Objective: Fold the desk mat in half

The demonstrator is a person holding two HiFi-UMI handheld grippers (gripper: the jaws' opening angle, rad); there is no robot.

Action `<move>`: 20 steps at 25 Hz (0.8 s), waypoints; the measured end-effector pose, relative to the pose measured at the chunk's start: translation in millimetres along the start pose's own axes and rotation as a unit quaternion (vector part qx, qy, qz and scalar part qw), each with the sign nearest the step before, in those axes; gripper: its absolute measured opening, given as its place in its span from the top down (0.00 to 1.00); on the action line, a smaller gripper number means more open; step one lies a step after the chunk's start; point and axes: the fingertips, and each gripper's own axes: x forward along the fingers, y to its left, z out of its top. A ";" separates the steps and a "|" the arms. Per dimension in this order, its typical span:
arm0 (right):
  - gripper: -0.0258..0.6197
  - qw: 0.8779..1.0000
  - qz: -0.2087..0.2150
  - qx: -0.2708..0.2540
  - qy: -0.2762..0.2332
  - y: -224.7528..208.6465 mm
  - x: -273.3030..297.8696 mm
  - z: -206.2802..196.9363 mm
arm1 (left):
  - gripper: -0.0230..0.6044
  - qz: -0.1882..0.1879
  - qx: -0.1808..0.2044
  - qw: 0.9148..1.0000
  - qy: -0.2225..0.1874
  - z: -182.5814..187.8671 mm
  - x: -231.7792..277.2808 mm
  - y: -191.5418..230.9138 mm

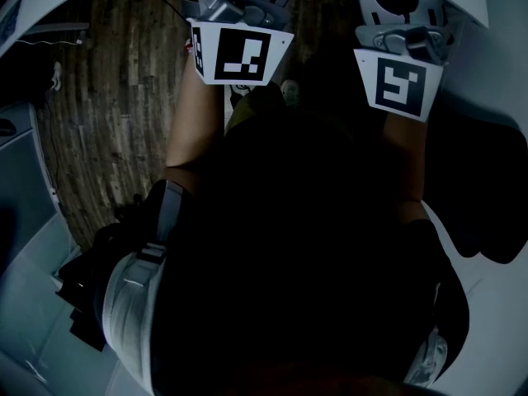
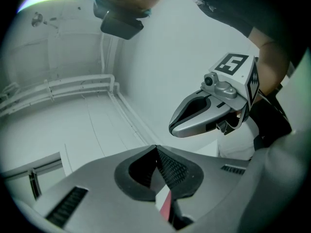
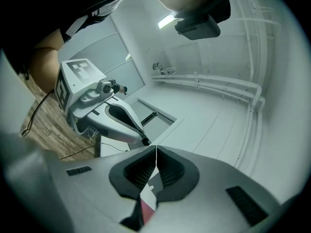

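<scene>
- Forearms reach out from the person's dark torso point(image 1: 305, 246) side by side: the left forearm point(image 1: 194, 114) and the right forearm point(image 1: 404, 159) run roughly parallel toward the top of the head view
- Each hand carries its gripper ahead of the body over the wooden floor point(image 1: 107, 114), the two marker cubes point(image 1: 241, 54) point(image 1: 402, 85) near the same height and a little apart
- Both grippers tilt slightly upward, so their own views take in pale walls and a ceiling light point(image 3: 166, 20) rather than the desk
- The left gripper point(image 2: 156, 148) is closed: its two jaws meet tip to tip and nothing shows clamped between the dark ridged pads point(image 2: 172, 169)
- The right gripper point(image 3: 155, 148) is closed likewise, jaws pressed together along a thin seam, with nothing held between them
- In the left gripper view the right gripper shows up and to the right, nose pointing left; in the right gripper view the left gripper shows to the left, nose pointing down and to the right
- The desk mat point(image 1: 487, 188) cannot be made out with certainty: the only thing that fits is a dark flat sheet on the pale desk point(image 1: 495, 56) at the right edge of the head view, just beside the right forearm
- That sheet lies apart from both grippers, and neither jaw pair touches it
</scene>
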 end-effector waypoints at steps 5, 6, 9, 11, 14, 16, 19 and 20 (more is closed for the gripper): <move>0.91 1.000 0.005 0.003 0.003 0.8 9.7 -4.6 | 0.94 0.000 -0.011 1.000 -0.001 -6.9 2.7 5.6; 0.91 1.000 0.007 0.005 0.003 1.8 13.1 -5.5 | 0.94 0.000 -0.013 1.000 0.001 -10.9 2.9 7.7; 0.91 1.000 0.009 0.009 0.003 1.7 23.7 -9.8 | 0.94 0.000 -0.016 1.000 0.008 -23.4 8.7 12.9; 0.91 1.000 0.008 0.013 0.005 0.4 30.3 -14.7 | 0.94 -0.001 -0.017 1.000 0.011 -30.2 14.3 15.4; 0.91 1.000 0.010 0.014 0.015 -0.8 45.7 -22.6 | 0.94 -0.008 -0.024 1.000 0.011 -41.0 22.1 23.4; 0.91 0.999 0.011 0.015 0.027 -0.8 59.0 -26.7 | 0.94 -0.015 -0.028 0.999 0.009 -48.9 26.5 32.3; 0.91 0.999 0.011 0.018 0.032 -1.1 76.3 -28.9 | 0.94 -0.026 -0.031 0.999 0.006 -59.1 33.8 42.1; 0.91 0.999 0.011 0.018 0.034 -1.2 80.3 -30.1 | 0.94 -0.029 -0.031 0.999 0.005 -61.9 36.4 43.1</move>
